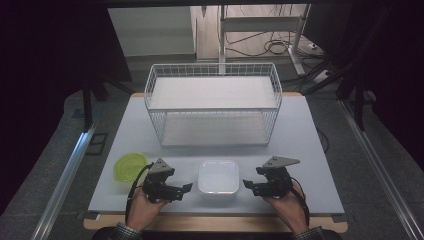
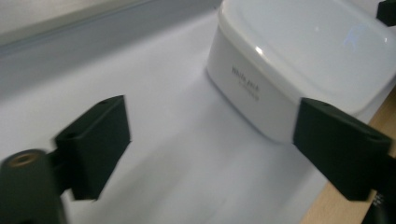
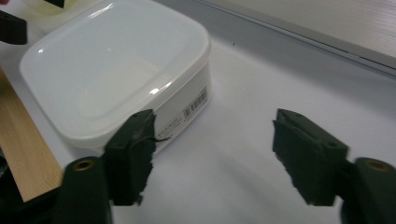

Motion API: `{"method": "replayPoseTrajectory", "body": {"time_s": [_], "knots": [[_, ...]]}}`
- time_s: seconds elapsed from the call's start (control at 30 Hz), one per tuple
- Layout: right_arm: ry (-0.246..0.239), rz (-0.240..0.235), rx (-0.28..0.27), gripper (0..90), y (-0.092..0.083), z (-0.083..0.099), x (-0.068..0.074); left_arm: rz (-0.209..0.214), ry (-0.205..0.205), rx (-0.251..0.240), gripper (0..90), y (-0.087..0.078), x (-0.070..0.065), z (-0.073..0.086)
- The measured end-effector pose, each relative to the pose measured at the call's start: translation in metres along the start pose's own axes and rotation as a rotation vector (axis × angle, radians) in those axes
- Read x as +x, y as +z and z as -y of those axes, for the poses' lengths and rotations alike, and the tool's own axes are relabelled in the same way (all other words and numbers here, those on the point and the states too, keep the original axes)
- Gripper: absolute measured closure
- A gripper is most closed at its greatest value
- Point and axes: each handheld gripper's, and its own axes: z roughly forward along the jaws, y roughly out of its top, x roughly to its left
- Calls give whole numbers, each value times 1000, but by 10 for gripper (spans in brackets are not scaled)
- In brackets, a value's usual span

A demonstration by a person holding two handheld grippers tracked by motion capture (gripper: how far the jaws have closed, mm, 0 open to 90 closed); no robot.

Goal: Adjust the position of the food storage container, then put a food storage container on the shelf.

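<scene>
A white square container (image 1: 218, 179) with its lid on sits near the table's front edge, between my two grippers. My left gripper (image 1: 187, 188) lies just left of it, jaws pointing at its side and standing open with only bare table between them. In the left gripper view (image 2: 215, 149) the container (image 2: 299, 51) lies ahead and to the right, apart from the pads. My right gripper (image 1: 248, 185) is just right of the container, open and holding nothing. The right gripper view (image 3: 219, 156) has the container (image 3: 112, 70) ahead on the left, behind the left pad.
A white wire basket (image 1: 213, 102) with a shelf stands on the far half of the light table (image 1: 300, 145). A yellow-green bowl (image 1: 131, 166) sits at the front left, beside my left hand. The wooden table edge (image 1: 215, 223) runs along the front.
</scene>
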Motion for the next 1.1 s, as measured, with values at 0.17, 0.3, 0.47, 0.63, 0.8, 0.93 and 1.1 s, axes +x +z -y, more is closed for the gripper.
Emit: {"method": "replayPoseTrajectory", "body": {"time_s": [0.17,0.3,0.47,0.63,0.8,0.93,1.1], "knots": [[-18,-13,-15,177,1,1,4,8,34,-41,41,1,0,2],[-7,-33,-19,135,1,1,3,6,104,-56,30,5,-4,3],[-2,-31,-49,89,1,0,6,13,98,-50,28,8,-5,2],[-10,-40,-44,73,1,-4,11,24,94,-27,51,8,-9,-2],[-9,-60,-40,36,0,-8,15,42,91,-7,50,8,-10,-8],[18,-66,-22,72,1,-11,16,60,96,-4,87,10,-13,-14],[50,-86,-21,178,-1,-17,15,92,106,-18,155,15,-18,-22]]}}
